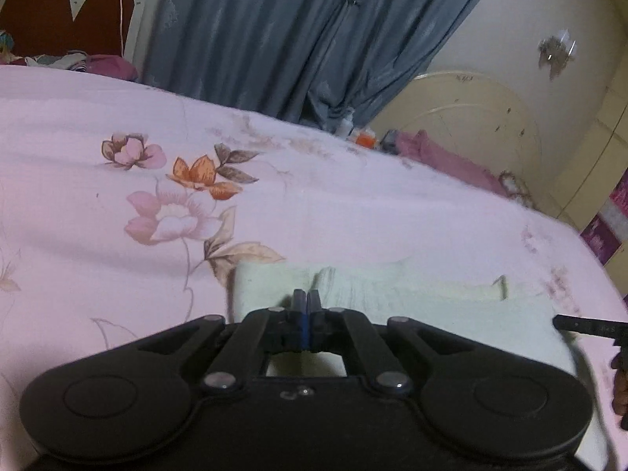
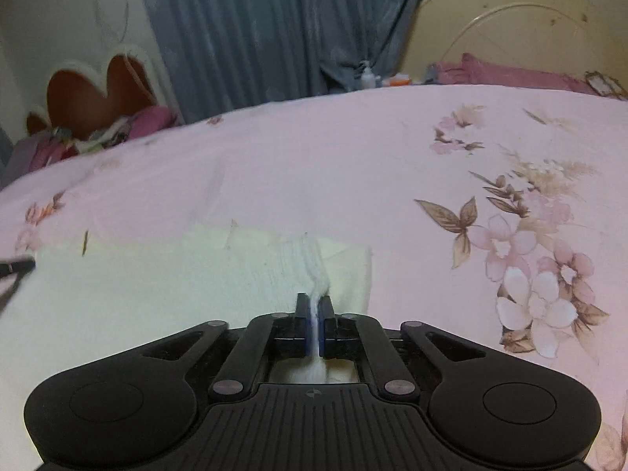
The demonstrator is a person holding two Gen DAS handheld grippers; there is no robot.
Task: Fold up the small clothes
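A small pale cream garment point(image 1: 431, 314) lies flat on the pink flowered bed sheet point(image 1: 314, 204). My left gripper point(image 1: 307, 299) is shut at the garment's near left part, and the cloth puckers into a ridge right at its tips. In the right wrist view the garment point(image 2: 157, 274) spreads out to the left. My right gripper point(image 2: 314, 300) is shut on a pinched white ridge of it near the right edge, and cloth shows between the blue pads. Each gripper pokes into the other's view as a dark tip: the right gripper point(image 1: 588, 325) and the left gripper point(image 2: 15, 267).
The bed sheet point(image 2: 392, 165) stretches far beyond the garment. Blue curtains point(image 1: 274, 31) hang behind the bed. A red heart-shaped headboard point(image 1: 59, 8) with a heap of clothes stands far left, and a cream headboard point(image 2: 510, 31) with pink bedding far right. Small bottles point(image 2: 367, 74) stand past the far edge.
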